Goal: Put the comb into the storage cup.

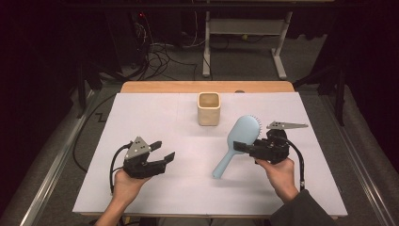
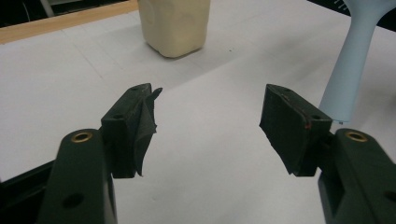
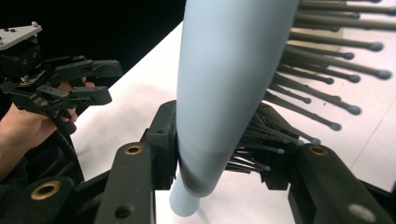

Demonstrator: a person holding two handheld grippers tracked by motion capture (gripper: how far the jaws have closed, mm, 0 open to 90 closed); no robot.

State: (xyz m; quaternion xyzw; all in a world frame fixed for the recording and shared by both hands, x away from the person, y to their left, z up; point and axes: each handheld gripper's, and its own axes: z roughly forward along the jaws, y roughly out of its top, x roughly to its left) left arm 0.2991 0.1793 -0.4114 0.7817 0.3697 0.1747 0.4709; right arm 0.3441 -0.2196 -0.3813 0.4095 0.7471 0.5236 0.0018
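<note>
Hairbrush (image 3: 224, 84) head cut off by top edge in right gripper view; cup (image 2: 175, 23) rim cropped in left gripper view

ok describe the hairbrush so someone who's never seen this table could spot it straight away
On the white sheet covering the table, look toward the person's right hand, nearer than the cream square cup. There the right gripper is shut on a pale blue hairbrush, its handle slanting down toward the person. It is the only blue thing on the table, with an oval head of dark bristles.
</note>
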